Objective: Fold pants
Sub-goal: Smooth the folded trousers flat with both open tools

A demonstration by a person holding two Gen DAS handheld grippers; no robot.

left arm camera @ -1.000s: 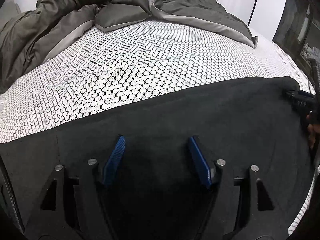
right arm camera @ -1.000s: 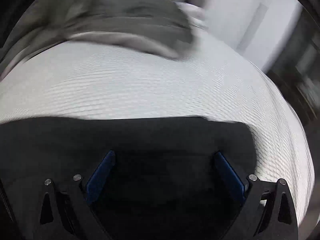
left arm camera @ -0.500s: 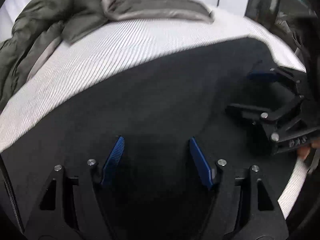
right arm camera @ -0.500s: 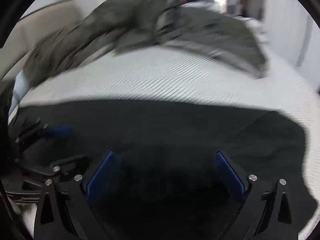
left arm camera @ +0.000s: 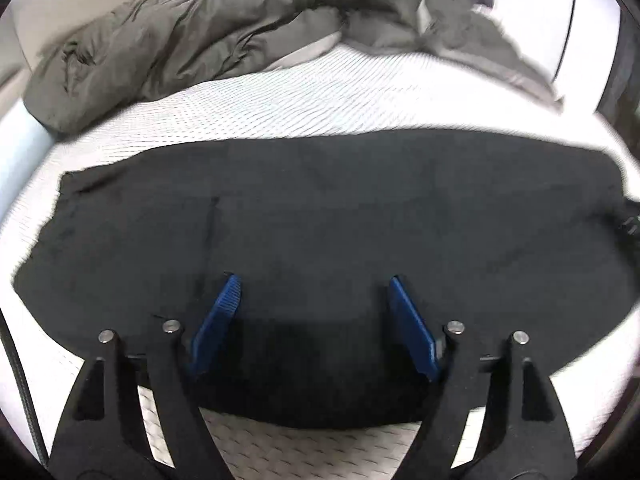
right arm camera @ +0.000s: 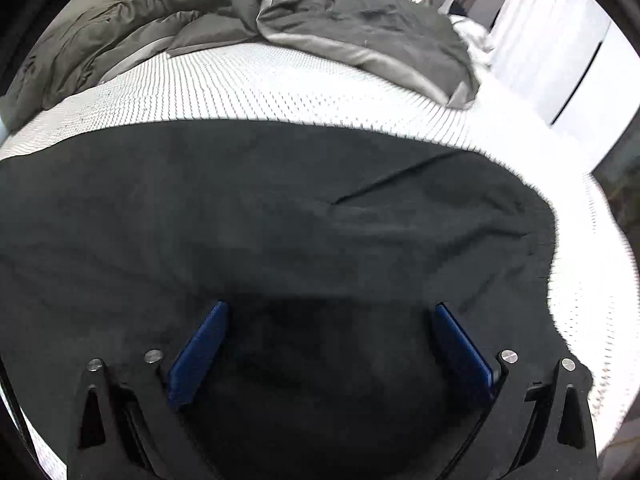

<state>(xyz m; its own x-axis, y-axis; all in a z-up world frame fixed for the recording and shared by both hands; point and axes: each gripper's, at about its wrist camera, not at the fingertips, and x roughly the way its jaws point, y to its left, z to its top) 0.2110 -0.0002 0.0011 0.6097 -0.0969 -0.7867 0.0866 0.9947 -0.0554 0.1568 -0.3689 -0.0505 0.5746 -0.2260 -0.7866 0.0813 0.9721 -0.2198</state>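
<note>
left gripper (left arm camera: 314, 300): jaws spread wide, nothing between them, hovering over the near edge of the pants (left arm camera: 320, 208)
right gripper (right arm camera: 330, 328): jaws spread wider, holding nothing, above the dark cloth
pants place: spread flat on the white sheet (left arm camera: 340, 96), running out to both sides of each gripper, ahead of the fingertips
risk 1: pinching only the top layer, so the fold drags unevenly (layers hard to tell apart, cloth very dark)
risk 2: crease ahead-right of right gripper gets folded in
risk 3: lifted edge could slide on the sheet
counts: pants 1; grippers 2; blue pads 4; grey duvet (right arm camera: 360, 28) 1, far ahead
</note>
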